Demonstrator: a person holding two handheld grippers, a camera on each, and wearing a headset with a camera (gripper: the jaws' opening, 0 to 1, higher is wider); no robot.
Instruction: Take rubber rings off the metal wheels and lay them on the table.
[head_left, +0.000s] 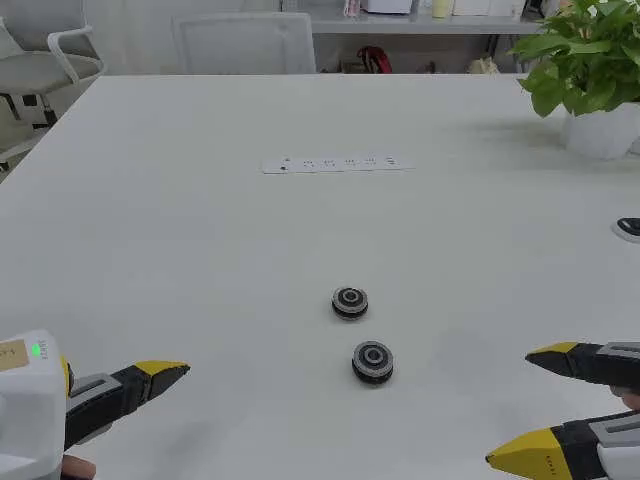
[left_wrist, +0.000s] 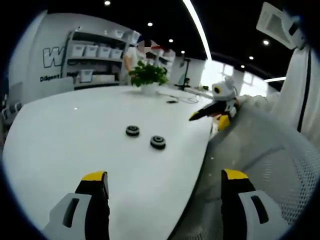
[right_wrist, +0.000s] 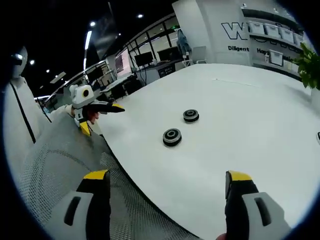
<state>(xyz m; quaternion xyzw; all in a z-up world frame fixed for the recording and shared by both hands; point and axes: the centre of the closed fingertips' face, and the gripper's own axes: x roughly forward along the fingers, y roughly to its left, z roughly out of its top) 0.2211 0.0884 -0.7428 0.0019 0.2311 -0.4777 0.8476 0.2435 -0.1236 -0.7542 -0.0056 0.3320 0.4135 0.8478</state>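
Head view: two metal wheels sit upright on the white table (head_left: 200, 230), close together but apart. The far wheel (head_left: 350, 302) lies just past centre, and the near wheel (head_left: 373, 362) is at its 5 o'clock, each with a dark rubber ring (head_left: 373, 380) on its rim. The left gripper (head_left: 150, 388) reaches in from 8 o'clock, and how far its jaws are parted cannot be told here. The right gripper (head_left: 518, 405) enters at 4 o'clock with its yellow tips spread wide and nothing between them. Both grippers hang well apart from the wheels. A power strip (head_left: 338, 163) lies toward 12 o'clock, and a potted plant (head_left: 590, 70) stands at 2 o'clock.

Left gripper view: the left gripper (left_wrist: 165, 176) has its jaws wide apart and bare at 6 o'clock. The far wheel (left_wrist: 132, 131) and the near wheel (left_wrist: 158, 142) rest near centre, well ahead of the tips. The right gripper (left_wrist: 212, 109) shows at 2 o'clock above the table edge. The potted plant (left_wrist: 148, 75) stands at 12 o'clock.

Right gripper view: the right gripper (right_wrist: 168, 175) also gapes, holding nothing. The near wheel (right_wrist: 172, 137) sits at centre, with the far wheel (right_wrist: 190, 116) at its 1 o'clock. The left gripper (right_wrist: 95, 107) hovers at 10 o'clock.
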